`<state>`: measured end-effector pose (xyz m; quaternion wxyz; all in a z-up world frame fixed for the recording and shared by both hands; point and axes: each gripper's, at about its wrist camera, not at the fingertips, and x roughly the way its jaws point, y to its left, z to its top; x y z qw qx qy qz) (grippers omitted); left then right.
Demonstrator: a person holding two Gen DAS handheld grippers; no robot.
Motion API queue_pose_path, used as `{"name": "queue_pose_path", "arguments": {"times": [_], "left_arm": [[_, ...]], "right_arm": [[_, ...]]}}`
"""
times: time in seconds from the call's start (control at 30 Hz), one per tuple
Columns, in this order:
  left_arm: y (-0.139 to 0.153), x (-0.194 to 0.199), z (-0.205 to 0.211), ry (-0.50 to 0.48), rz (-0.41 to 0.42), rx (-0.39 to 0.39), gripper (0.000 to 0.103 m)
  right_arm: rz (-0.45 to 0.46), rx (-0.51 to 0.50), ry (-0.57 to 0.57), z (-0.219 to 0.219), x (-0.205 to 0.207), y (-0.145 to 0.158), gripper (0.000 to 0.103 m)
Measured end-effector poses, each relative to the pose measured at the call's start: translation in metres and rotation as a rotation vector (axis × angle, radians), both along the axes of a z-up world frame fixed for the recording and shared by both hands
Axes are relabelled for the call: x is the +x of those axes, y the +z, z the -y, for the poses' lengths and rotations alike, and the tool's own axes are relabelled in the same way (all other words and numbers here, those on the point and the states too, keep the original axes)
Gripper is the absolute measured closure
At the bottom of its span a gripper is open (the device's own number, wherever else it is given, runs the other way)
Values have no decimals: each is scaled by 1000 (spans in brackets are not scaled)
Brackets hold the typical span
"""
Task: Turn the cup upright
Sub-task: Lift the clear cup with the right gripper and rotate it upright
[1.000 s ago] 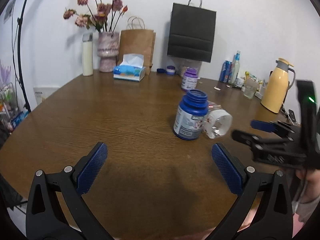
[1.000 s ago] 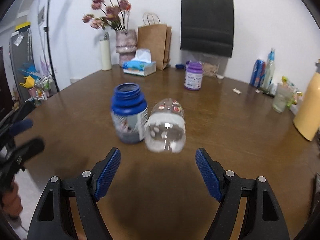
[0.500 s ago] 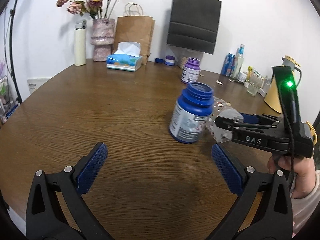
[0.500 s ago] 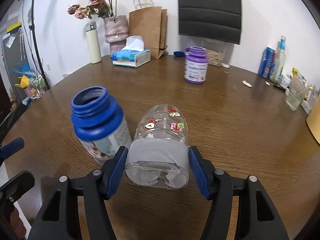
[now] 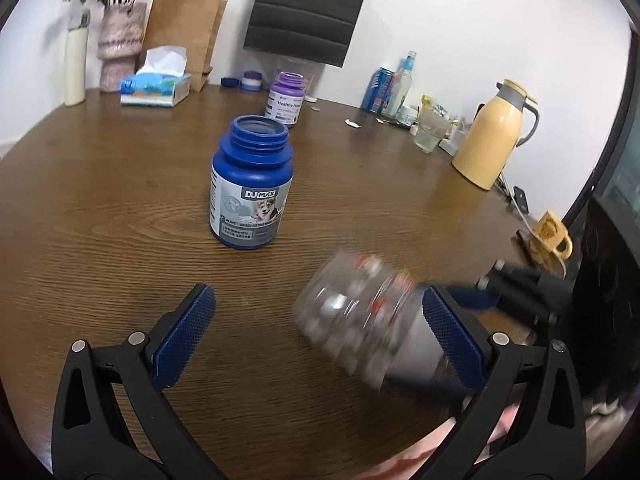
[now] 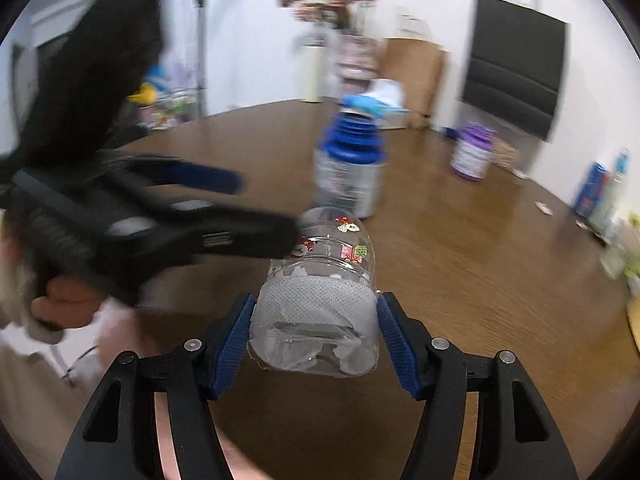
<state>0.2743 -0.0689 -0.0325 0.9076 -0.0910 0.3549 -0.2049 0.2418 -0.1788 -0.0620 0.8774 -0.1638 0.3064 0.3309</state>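
**A:** Item one, the cup?

**B:** Clear plastic cup [image 6: 320, 296], sticker-decorated, grey liner at the mouth end. Location: lifted off the wooden table [image 6: 480, 280], clamped in my right gripper [image 6: 316, 336]. Both blue pads press its sides near the rim. Long axis: roughly level, running straight out along my right fingers, open mouth toward the camera, base pointing away.

**A:** Item two, the left gripper?

**B:** Left gripper [image 5: 320, 340]: jaws spread wide, holding nothing. In its own view the cup [image 5: 360, 328] shows blurred, low and to the right, beside the right-hand pad [image 5: 452, 336]; whether it touches that pad I cannot tell. From the right view the left gripper [image 6: 240, 212] lies just left of the cup's base end.

**A:** Item three, neighbours?

**B:** Blue bottle [image 5: 250, 184], upright, uncapped, standing beyond the cup. Purple bottle [image 5: 286, 98] farther back. Yellow jug [image 5: 492, 144] at the right edge. All well apart from my grip except the blue bottle, which is near.

**A:** Assessment?

**B:** Cup not yet upright. The right gripper has it; the left is merely close. My judgement: the turn hinges on that level axis, so the right wrist needs to swing the base end downward, mouth end up, before setting it on bare table on the near side of the blue bottle. Risk noted: thin plastic may slip or buckle between the pads.
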Motion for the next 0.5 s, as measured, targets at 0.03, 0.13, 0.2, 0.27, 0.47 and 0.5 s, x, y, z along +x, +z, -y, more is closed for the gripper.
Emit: {"name": "queue_pose_path", "arguments": {"times": [0.03, 0.13, 0.2, 0.27, 0.47, 0.5], "left_arm": [[1, 2, 0, 2, -5, -2, 8], [2, 6, 0, -1, -9, 30, 30], [-4, 12, 0, -4, -36, 66, 44], [-5, 13, -8, 13, -54, 26, 51], [-5, 8, -14, 90, -29, 46, 53], [-6, 8, -16, 94, -25, 40, 53]], "right_arm": [[-26, 24, 42, -3, 0, 1, 35], [-38, 40, 124, -12, -2, -1, 35], [-33, 42, 142, -14, -4, -3, 35], [-36, 51, 141, -11, -2, -3, 33], [-32, 66, -15, 15, 11, -4, 20], [-36, 89, -45, 18, 12, -3, 20]]}}
